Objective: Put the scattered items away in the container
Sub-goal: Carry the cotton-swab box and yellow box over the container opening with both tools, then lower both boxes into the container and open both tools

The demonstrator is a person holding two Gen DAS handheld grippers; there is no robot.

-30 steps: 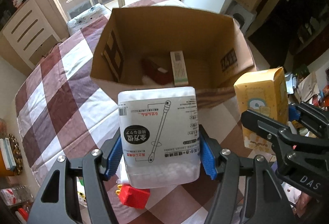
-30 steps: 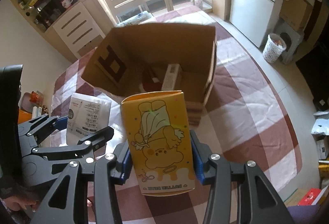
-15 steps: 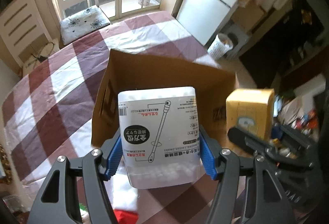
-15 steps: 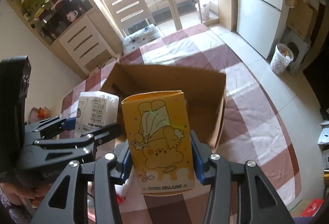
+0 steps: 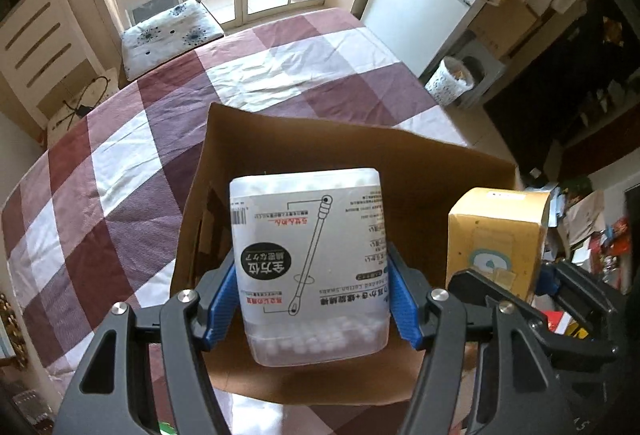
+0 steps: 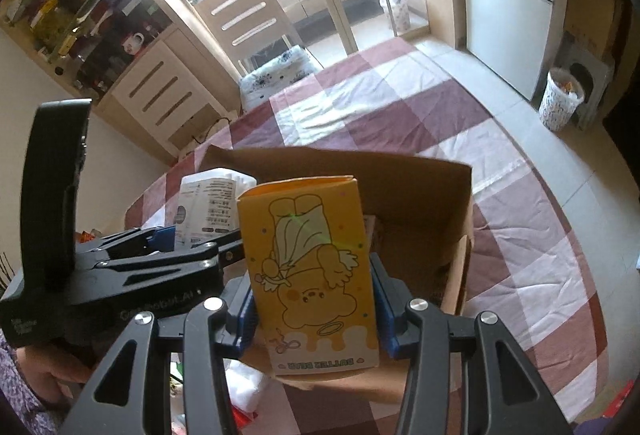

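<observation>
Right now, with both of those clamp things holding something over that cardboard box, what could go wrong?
1. The left gripper pinches the cotton swab tub low on its smooth plastic sides; it might slip or tip.
2. The right gripper holds the yellow carton close beside it, so the two could bump when lowered.
3. The cardboard box has a tall far wall, and items already lie inside, so a drop may land askew.

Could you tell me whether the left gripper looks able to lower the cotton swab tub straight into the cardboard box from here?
Probably yes: the left gripper holds the cotton swab tub over the open cardboard box, with nothing visible between them.
</observation>
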